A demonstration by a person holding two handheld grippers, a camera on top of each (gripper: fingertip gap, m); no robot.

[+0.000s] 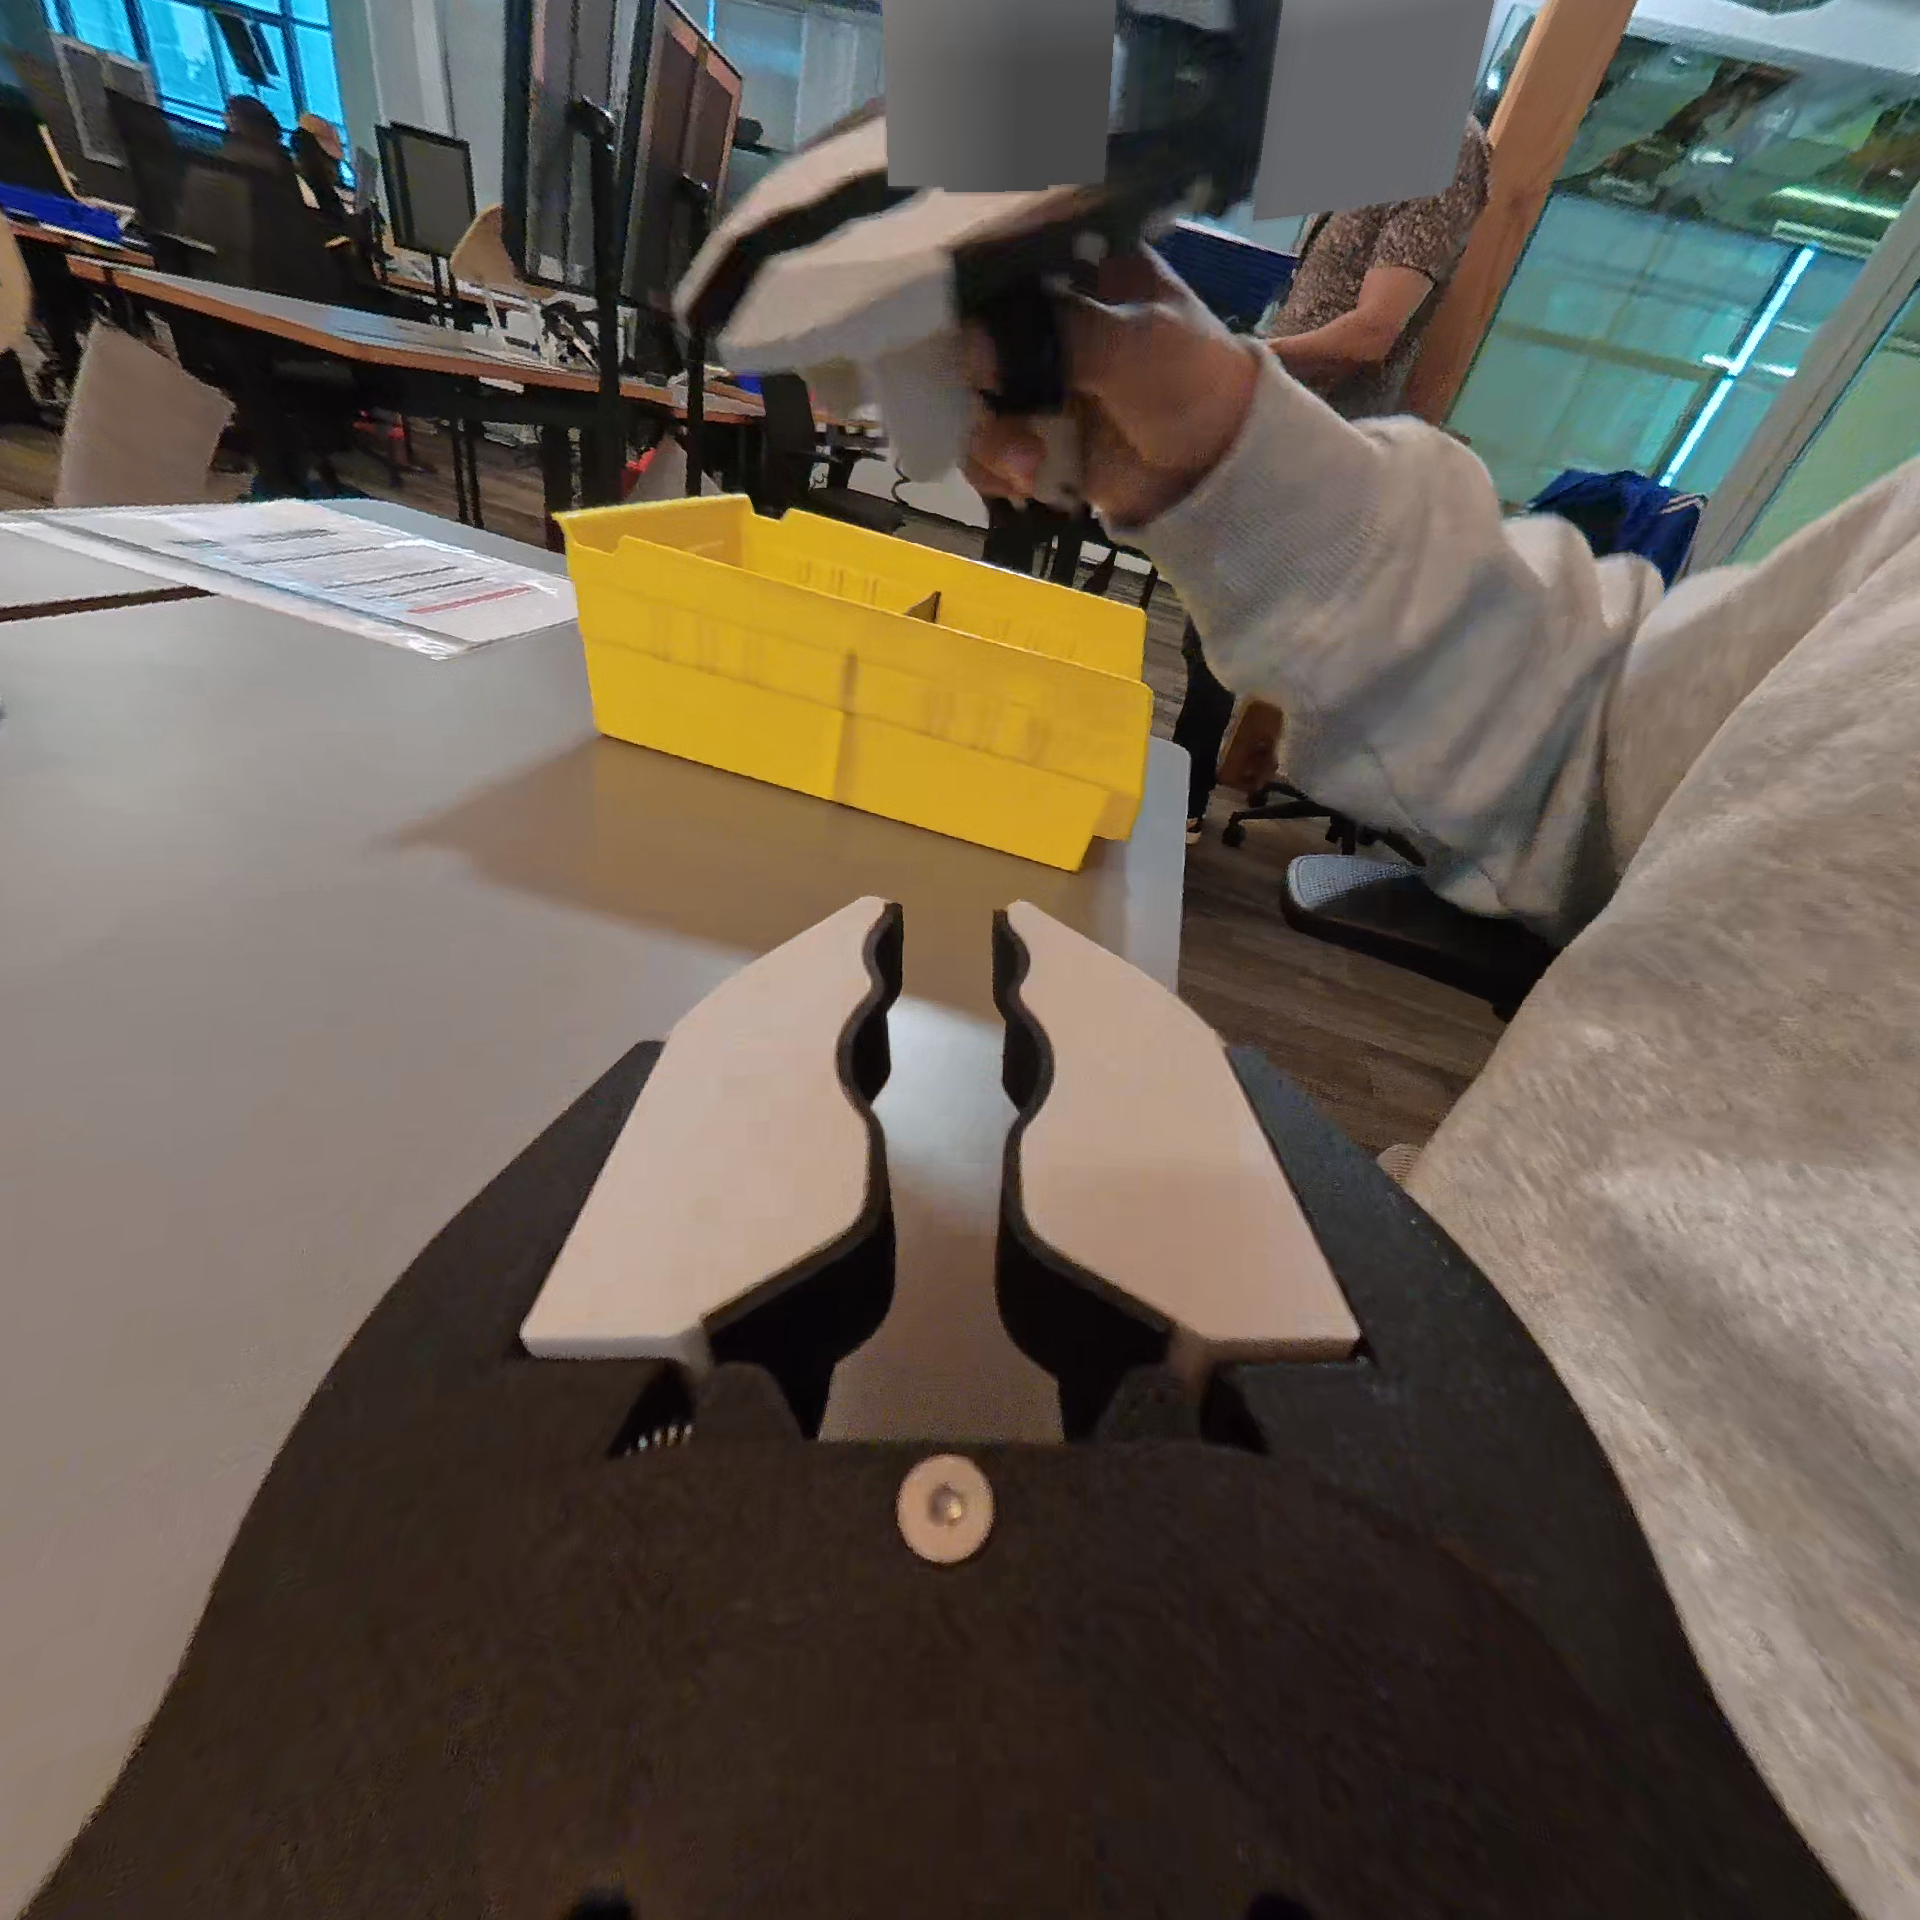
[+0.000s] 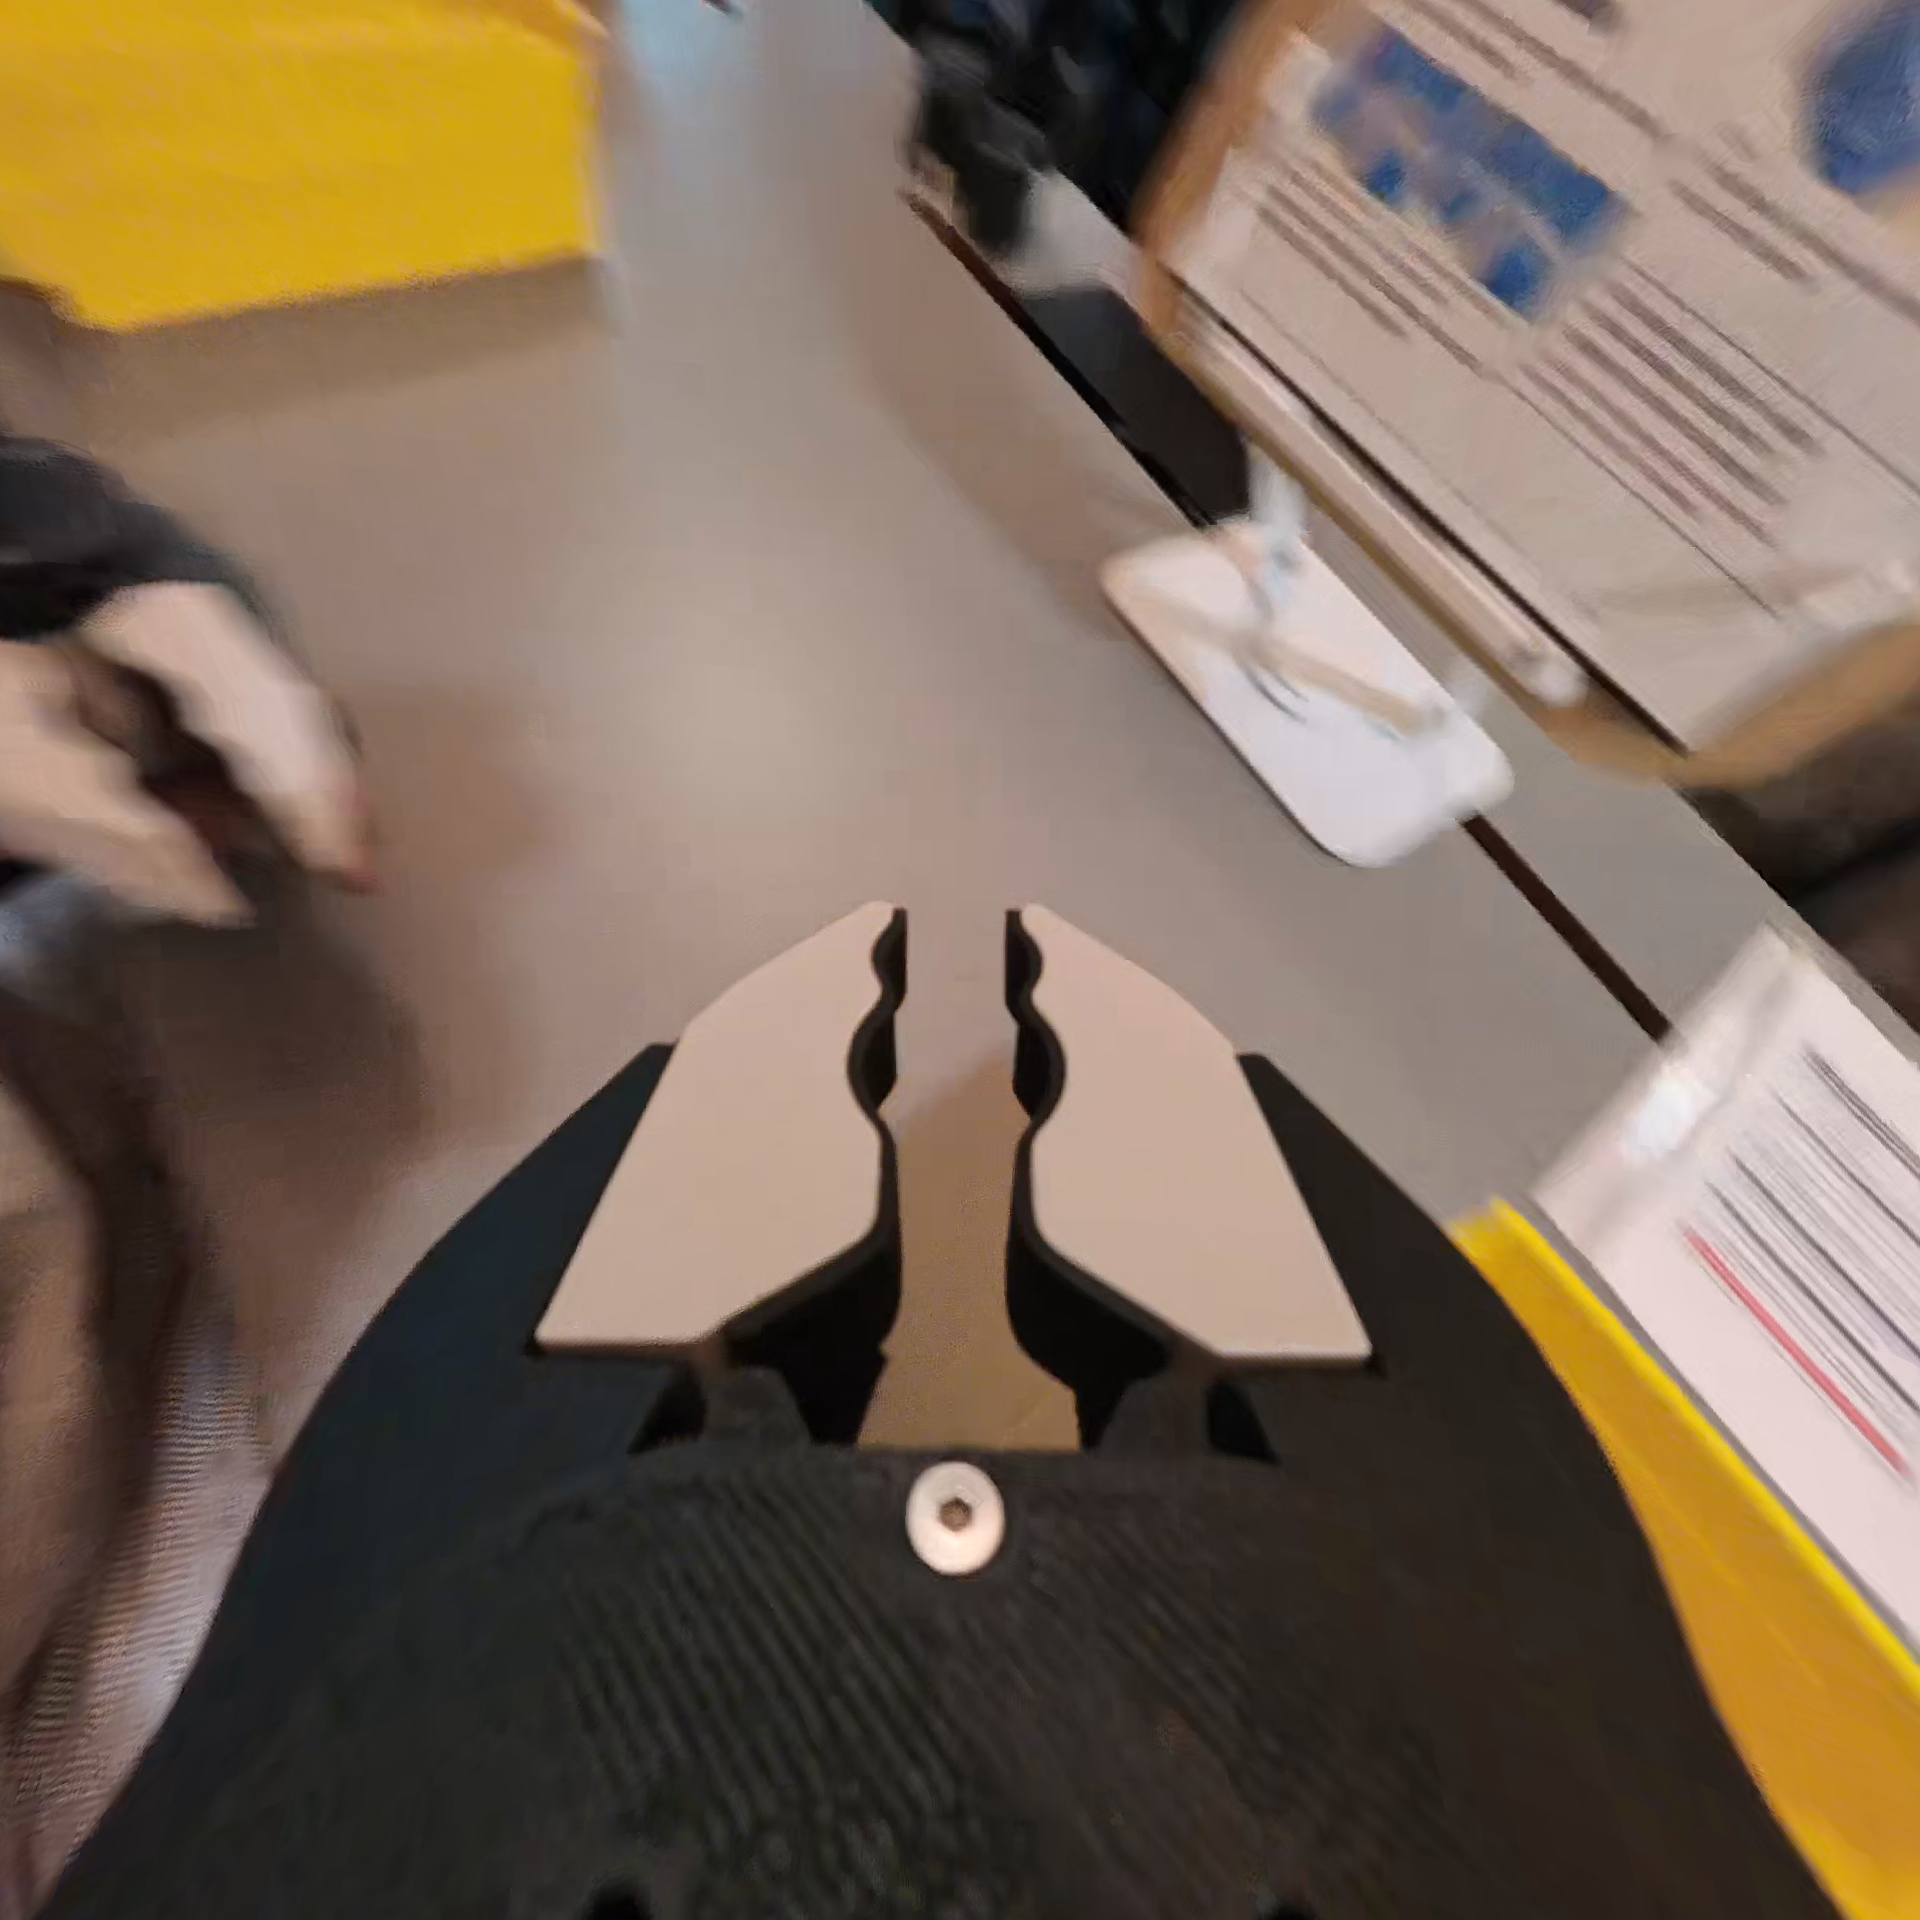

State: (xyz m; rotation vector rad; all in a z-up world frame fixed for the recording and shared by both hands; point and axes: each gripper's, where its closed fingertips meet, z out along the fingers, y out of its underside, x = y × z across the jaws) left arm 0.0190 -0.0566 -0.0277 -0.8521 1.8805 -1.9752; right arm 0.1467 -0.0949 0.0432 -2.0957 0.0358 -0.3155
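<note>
Left wrist view: left gripper [image 1: 945, 914] fingers parted, empty, near table [image 1: 312, 883] edge; right gripper [image 2: 954, 920] likewise over bare tabletop.

Left gripper [image 1: 948, 920] hovering low over bare grey table [image 1: 312, 935], jaws slightly parted and empty, yellow divided bin [image 1: 862, 665] beyond it near table's far corner; right gripper [image 2: 954, 925] likewise parted and empty above table, raised over bin in left wrist view.
</note>
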